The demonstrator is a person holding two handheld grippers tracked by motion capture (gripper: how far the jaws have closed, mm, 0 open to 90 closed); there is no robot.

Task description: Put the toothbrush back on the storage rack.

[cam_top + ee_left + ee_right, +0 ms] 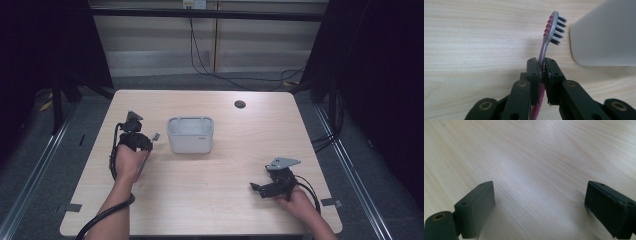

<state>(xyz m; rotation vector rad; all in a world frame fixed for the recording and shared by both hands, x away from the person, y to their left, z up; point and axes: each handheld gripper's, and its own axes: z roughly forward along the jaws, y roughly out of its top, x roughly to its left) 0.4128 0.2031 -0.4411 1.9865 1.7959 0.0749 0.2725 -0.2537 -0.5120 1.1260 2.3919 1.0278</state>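
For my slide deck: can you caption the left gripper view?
Left gripper clamps a pink-and-grey toothbrush by its neck, beside a white container on the wooden table.

Wooden table (210,200), grey floor (60,150), dark surroundings.

Light wooden table (210,190), round grommet hole (240,104), grey floor (160,81), possibly cables (200,60) behind

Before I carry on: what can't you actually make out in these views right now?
- Grey-and-pink toothbrush: lower handle hidden between the left gripper jaws, left gripper view.
- White rectangular plastic container: contents not discernible, high view; cut off by the edge, left gripper view.
- Small print on the container's front: too small.
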